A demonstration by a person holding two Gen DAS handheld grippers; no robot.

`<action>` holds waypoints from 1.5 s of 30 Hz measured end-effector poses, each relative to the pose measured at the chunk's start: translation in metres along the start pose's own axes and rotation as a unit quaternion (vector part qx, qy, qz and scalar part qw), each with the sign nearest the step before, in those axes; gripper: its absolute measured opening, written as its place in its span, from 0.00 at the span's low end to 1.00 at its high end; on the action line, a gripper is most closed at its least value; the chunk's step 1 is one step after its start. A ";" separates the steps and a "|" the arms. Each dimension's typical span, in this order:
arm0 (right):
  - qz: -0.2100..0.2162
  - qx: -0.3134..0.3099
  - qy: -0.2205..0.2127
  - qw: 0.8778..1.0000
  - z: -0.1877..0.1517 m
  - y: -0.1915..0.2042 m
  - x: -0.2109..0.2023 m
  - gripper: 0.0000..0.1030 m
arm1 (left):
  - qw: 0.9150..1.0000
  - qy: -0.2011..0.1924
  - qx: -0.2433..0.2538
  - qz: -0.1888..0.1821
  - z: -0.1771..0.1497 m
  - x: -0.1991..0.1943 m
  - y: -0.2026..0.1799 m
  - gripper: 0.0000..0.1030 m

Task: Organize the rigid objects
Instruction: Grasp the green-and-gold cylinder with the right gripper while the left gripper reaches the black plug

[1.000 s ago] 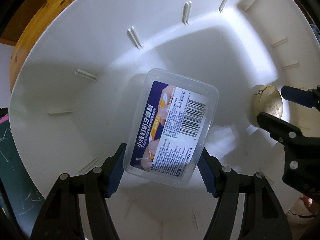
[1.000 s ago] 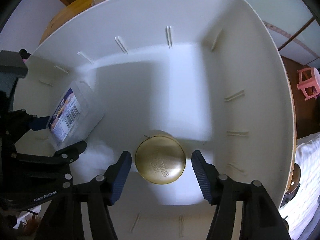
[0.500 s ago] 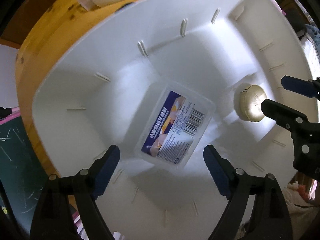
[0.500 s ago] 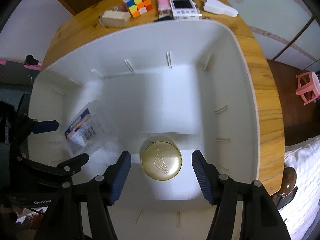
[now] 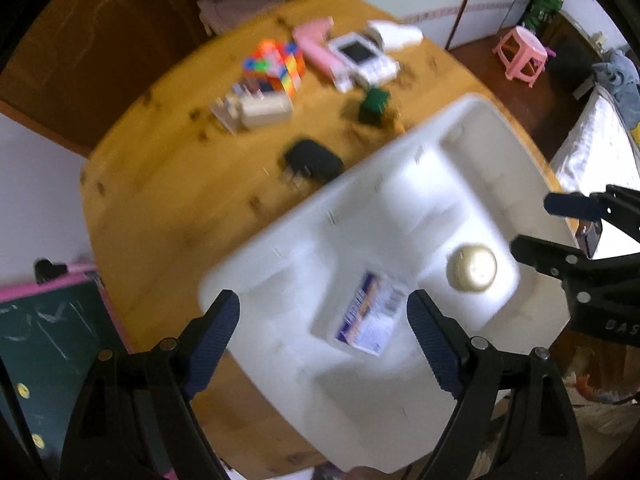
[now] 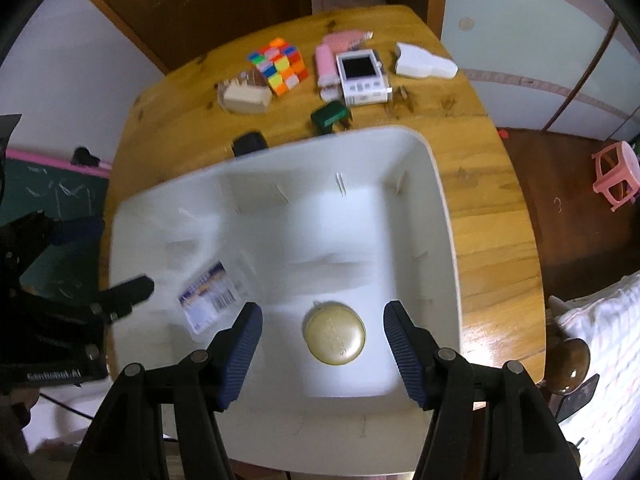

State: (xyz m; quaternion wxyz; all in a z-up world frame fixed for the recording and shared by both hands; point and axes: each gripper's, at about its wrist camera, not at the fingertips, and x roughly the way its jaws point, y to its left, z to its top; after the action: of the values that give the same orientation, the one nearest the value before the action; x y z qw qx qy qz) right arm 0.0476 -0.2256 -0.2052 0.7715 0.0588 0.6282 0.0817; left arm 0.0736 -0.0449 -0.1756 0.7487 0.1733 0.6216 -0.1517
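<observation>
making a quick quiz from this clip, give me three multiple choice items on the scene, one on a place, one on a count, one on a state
1. Where does the gold tin lie?
A. in the white bin
B. on the table by the cube
C. on the pink stool

2. How many things lie in the bin?
A. one
B. two
C. four

3. How is the left gripper?
A. shut on the clear box
B. shut on the tin
C. open, holding nothing

Key: 1 A, the tin rests on the bin's floor. 2 B, only the tin and the clear box lie there. 3 C, its fingers stand wide apart above the box, touching nothing.
</observation>
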 end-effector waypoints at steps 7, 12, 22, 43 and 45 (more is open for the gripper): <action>0.057 0.068 -0.013 0.996 0.036 -0.011 -0.021 0.63 | 0.998 -0.043 0.015 0.032 0.032 -0.022 0.026 0.85; 0.092 0.128 -0.017 0.987 0.071 -0.021 -0.030 0.70 | 0.994 -0.061 0.057 0.069 0.054 -0.026 0.032 0.85; 0.142 0.275 0.012 0.951 0.142 -0.043 -0.001 0.70 | 0.993 -0.068 0.086 0.049 0.101 0.002 0.050 0.85; -0.089 0.408 0.116 0.901 0.184 -0.029 0.133 0.70 | 0.996 -0.019 0.081 -0.015 0.102 0.084 0.080 0.85; -0.096 0.412 0.124 0.897 0.186 -0.027 0.138 0.70 | 0.996 -0.017 0.082 -0.016 0.101 0.085 0.080 0.85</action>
State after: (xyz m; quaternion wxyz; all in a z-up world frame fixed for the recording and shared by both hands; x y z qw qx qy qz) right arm 0.2581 -0.2226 -0.3047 0.5978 0.3006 0.6991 -0.2521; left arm 0.2128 -0.0195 -0.2370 0.7401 0.2213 0.5967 -0.2174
